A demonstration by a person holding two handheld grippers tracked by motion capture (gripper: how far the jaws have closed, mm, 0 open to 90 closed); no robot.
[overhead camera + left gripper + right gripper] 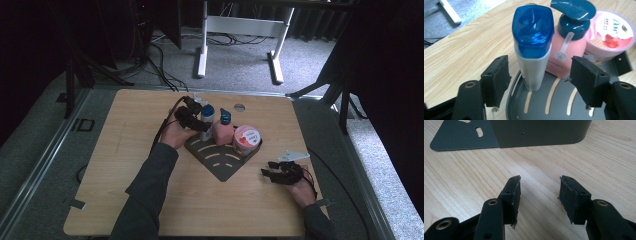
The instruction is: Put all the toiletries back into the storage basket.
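Blue-capped bottle (pixel 533 47) stands upright on the slotted tray (pixel 554 105), left claw (pixel 544 82) spread around it, untouched, at tray's ten o'clock.

The high view is dim and grainy, its corners falling to black; only the table (pixel 125 165) and grey floor catch soft light. Both gripper views are brighter and evenly lit. The blue cap (pixel 533 25) shows pale glare. Near jaws look slightly soft.

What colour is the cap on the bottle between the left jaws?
Translucent blue, on a white bottle; the cap shows best in the left gripper view.
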